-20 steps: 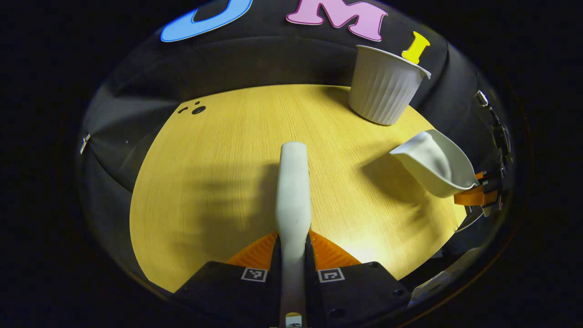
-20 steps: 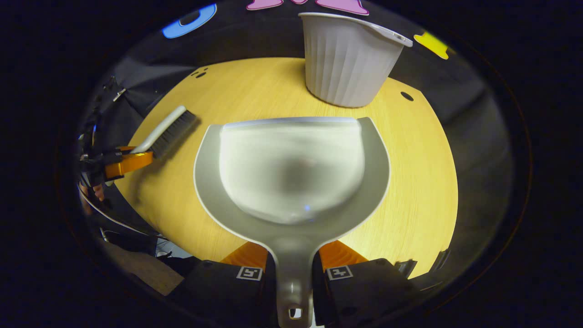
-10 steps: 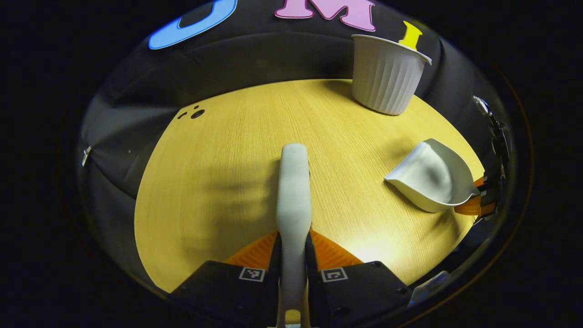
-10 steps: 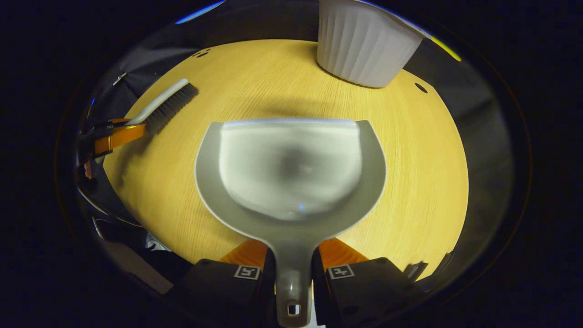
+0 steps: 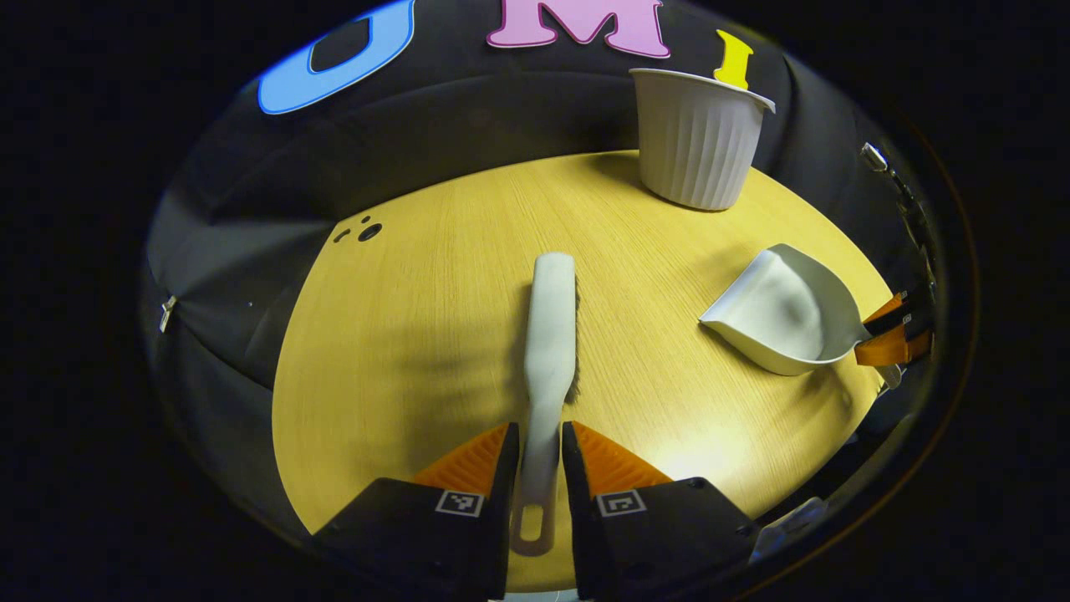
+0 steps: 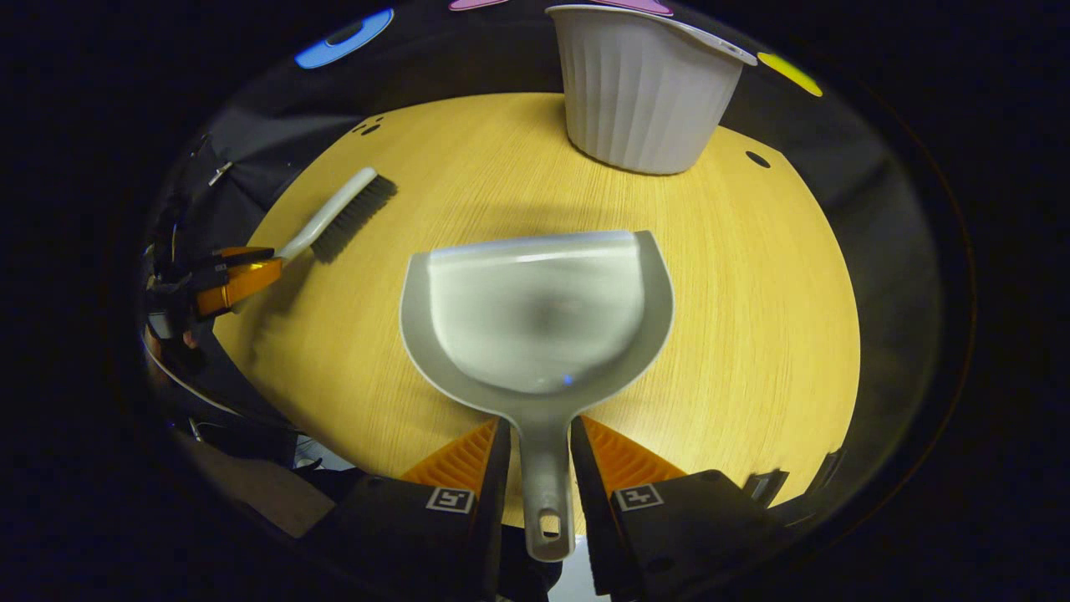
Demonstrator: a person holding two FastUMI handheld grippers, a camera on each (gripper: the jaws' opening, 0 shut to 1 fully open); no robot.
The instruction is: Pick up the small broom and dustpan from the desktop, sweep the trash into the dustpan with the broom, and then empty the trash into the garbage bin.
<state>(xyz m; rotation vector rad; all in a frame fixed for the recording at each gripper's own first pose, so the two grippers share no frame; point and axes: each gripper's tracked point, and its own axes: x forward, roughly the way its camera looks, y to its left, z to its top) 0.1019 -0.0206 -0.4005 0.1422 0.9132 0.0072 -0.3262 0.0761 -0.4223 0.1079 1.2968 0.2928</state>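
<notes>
Dustpan (image 6: 535, 318): laid on the bench (image 6: 752, 276), nothing seen inside.
Broom (image 5: 550, 334): laid flat on the bench.
Bin (image 6: 639, 84): at the far edge, contents hidden.
Left gripper (image 5: 535, 468): parted around the broom handle.
Right gripper (image 6: 535, 460): parted around the dustpan handle.

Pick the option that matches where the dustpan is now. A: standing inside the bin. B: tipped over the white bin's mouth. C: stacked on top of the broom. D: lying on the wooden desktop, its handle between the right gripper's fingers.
D: in the right gripper view the dustpan lies on the desktop, short of the bin, with its handle between the fingers of the right gripper.
</notes>
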